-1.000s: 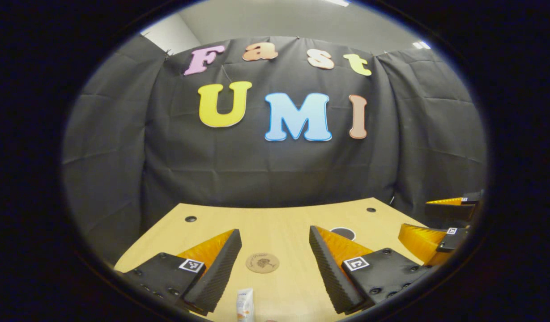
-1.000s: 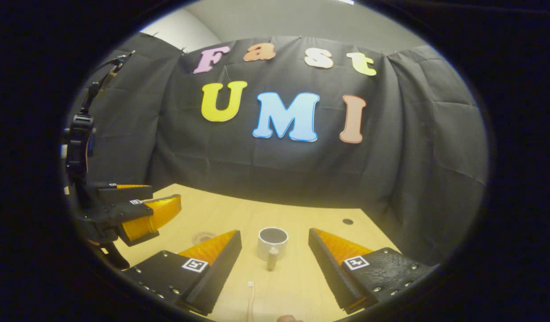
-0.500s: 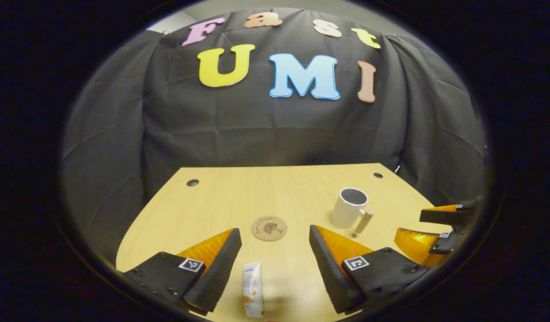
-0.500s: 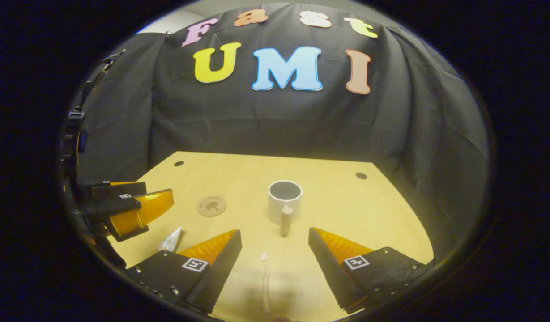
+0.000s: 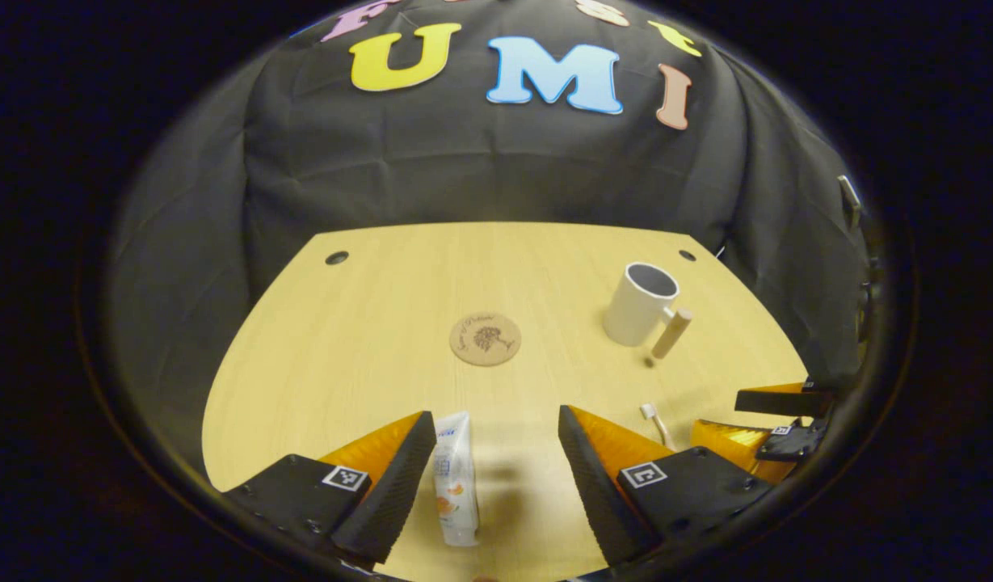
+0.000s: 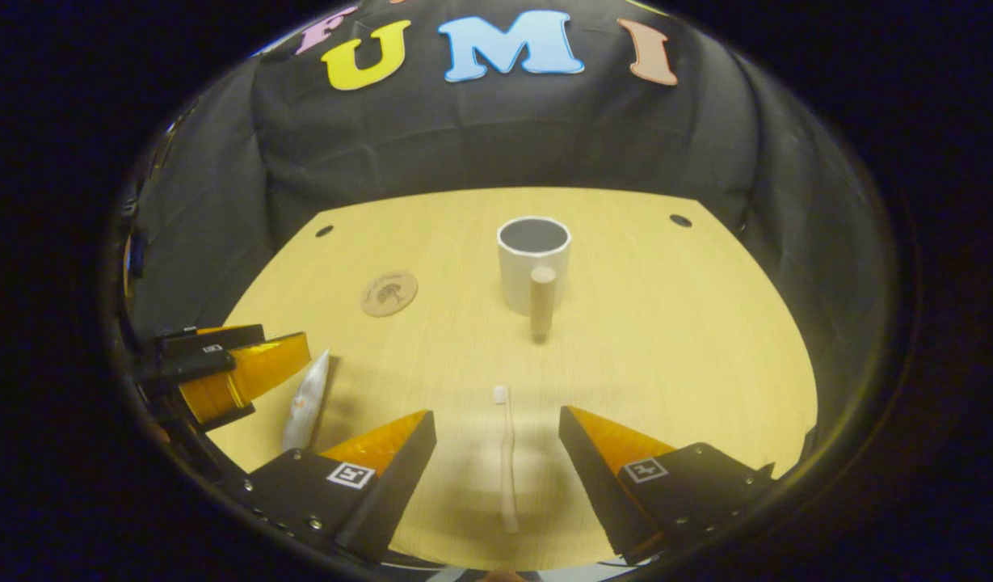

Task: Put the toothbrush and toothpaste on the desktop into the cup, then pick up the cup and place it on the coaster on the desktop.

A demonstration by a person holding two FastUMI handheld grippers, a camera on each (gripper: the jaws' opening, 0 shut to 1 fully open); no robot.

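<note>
Both grippers spread wide over the desktop, nothing held

In the left gripper view we see the left gripper (image 5: 496, 477) gaping at the bottom, the toothpaste (image 5: 454, 478) lying flat between its fingers, print too small to read. In the right gripper view the right gripper (image 6: 496, 477) likewise stands apart around the toothbrush (image 6: 506, 457). Above centre, the white cup (image 6: 532, 263) looks empty; the coaster (image 6: 389, 293), left of it, bears an unreadable emblem on the desktop (image 6: 666, 323)
</note>
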